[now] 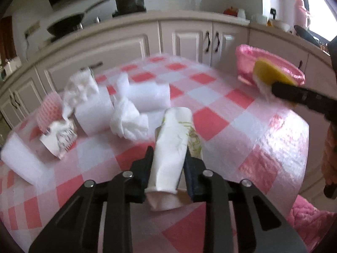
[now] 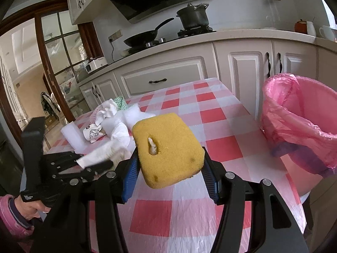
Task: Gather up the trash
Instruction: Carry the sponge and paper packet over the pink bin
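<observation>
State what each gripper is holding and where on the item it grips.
The left gripper clamps a crushed paper cup across its middle. The right gripper pinches the yellow sponge by its two side edges, near its lower end.

A table [image 1: 221,109] covered in a red-and-white checked plastic cloth carries the clutter. In the left wrist view, white foam blocks [image 1: 145,97] lie around 11 o'clock, with a crumpled white tissue [image 1: 128,122] touching them. A torn printed paper packet [image 1: 59,139] sits at 9 o'clock, beside another white foam slab [image 1: 21,160] at the table edge. A bin lined with a pink plastic bag [image 2: 299,122] stands at 2 o'clock by the far corner; whether it rests on the table cannot be told.
</observation>
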A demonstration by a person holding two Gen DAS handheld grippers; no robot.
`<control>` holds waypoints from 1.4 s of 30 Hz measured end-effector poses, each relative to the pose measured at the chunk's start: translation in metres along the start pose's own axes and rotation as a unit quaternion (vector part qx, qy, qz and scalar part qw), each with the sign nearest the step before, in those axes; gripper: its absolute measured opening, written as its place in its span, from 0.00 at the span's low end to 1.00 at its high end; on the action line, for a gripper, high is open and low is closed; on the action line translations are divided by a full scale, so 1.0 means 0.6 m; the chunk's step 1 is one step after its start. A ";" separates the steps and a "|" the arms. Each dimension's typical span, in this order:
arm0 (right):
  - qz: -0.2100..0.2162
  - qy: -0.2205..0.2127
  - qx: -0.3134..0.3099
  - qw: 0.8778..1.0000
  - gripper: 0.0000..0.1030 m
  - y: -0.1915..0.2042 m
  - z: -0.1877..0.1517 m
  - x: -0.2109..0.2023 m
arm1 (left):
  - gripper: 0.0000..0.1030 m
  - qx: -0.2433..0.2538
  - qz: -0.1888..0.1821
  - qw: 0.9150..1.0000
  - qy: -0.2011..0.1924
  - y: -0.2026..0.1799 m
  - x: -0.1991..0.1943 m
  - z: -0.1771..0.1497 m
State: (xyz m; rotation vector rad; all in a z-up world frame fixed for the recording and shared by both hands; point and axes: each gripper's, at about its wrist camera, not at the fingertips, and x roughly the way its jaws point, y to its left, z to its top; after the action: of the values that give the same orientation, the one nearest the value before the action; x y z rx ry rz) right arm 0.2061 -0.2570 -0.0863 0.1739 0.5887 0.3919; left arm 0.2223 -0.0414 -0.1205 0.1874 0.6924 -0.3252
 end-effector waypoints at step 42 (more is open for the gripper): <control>-0.210 -0.101 0.037 0.972 0.52 -0.245 0.064 -0.150 | 0.20 0.083 -0.138 0.971 -0.175 -0.306 0.031 0.233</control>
State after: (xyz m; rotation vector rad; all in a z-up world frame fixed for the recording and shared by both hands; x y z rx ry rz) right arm 0.2050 -0.4298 -0.0490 0.1542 0.4248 -0.0597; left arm 0.2536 -0.2557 -0.0381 0.1860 0.3401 -0.6668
